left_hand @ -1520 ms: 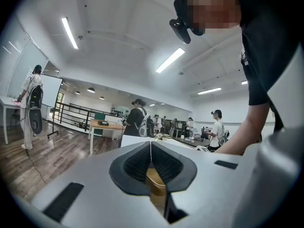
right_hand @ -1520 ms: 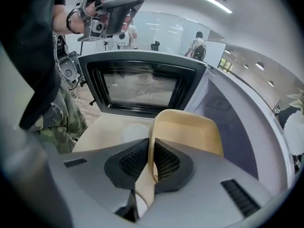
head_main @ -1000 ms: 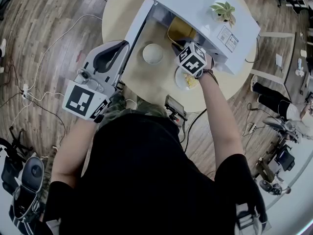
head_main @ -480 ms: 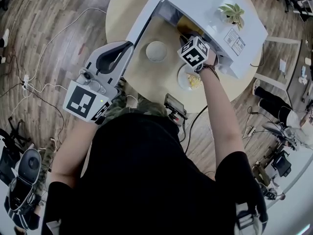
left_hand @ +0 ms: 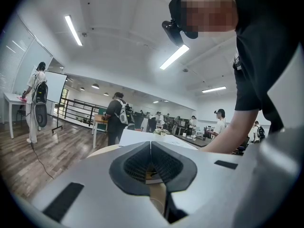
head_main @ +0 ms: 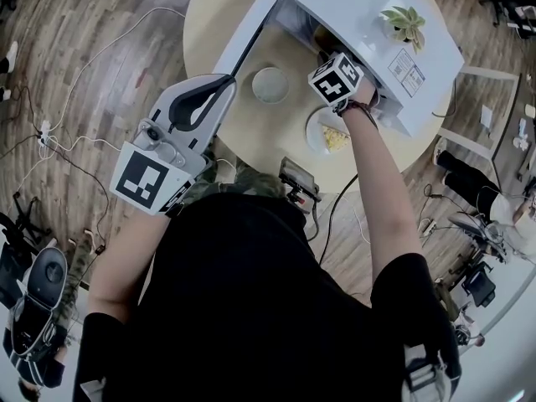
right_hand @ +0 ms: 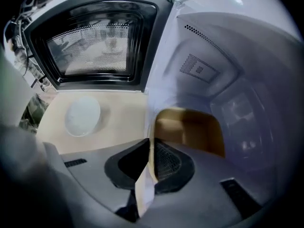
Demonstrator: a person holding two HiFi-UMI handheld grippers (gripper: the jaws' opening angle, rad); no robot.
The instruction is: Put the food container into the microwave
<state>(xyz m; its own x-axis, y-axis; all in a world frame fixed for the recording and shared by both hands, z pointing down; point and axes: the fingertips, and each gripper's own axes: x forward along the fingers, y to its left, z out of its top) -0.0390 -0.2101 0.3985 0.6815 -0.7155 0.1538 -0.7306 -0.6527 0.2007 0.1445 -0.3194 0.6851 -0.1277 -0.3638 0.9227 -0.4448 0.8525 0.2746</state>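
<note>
The white microwave (head_main: 360, 15) stands on a round table (head_main: 209, 7) with its door (head_main: 247, 36) swung open to the left. A brown paper food container (right_hand: 190, 127) sits inside the cavity, on its floor. In the head view only a sliver of the container (head_main: 323, 37) shows, under the microwave's top. My right gripper (right_hand: 151, 151) is shut on the container's thin near edge, at the microwave's mouth (head_main: 328, 57). My left gripper (head_main: 224, 82) hangs at the table's left edge, below the door. It is shut (left_hand: 151, 148) and holds nothing.
A white round lid (head_main: 270, 85) lies on the table in front of the open door (right_hand: 95, 37). A plate with yellow food (head_main: 329, 136) sits under my right forearm. A small plant (head_main: 404, 22) stands on the microwave. A black device (head_main: 297, 178) sits at the table's near edge. Cables lie on the floor.
My right gripper has moved forward into the microwave's mouth with the container, which now shows less in the head view. The left gripper has barely shifted.
</note>
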